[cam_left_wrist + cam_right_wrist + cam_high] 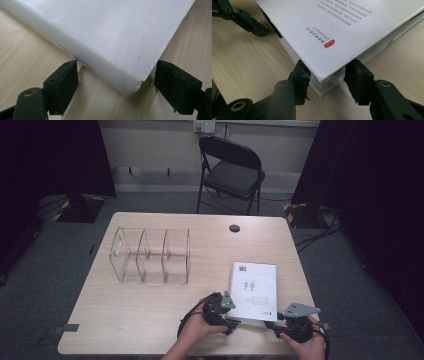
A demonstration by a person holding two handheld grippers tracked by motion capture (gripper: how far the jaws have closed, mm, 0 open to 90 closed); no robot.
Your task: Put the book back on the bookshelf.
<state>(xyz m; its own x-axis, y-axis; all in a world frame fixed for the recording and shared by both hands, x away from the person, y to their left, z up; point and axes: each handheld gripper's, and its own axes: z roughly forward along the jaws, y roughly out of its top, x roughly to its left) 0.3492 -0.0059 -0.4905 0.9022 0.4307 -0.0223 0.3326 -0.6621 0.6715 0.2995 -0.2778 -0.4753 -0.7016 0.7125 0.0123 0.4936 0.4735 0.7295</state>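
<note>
A thick white paperback book (252, 291) is seen lying flat on the pale wooden surface (125, 315), its near edge lodged between the two hand-held grippers. At the left hand-held gripper (116, 80) one near corner of the book is framed by jaws held apart, neither pad touching it. At the right hand-held gripper (327, 80) the other near corner is clamped, the pads pressed against the cover edge and page block.
</note>
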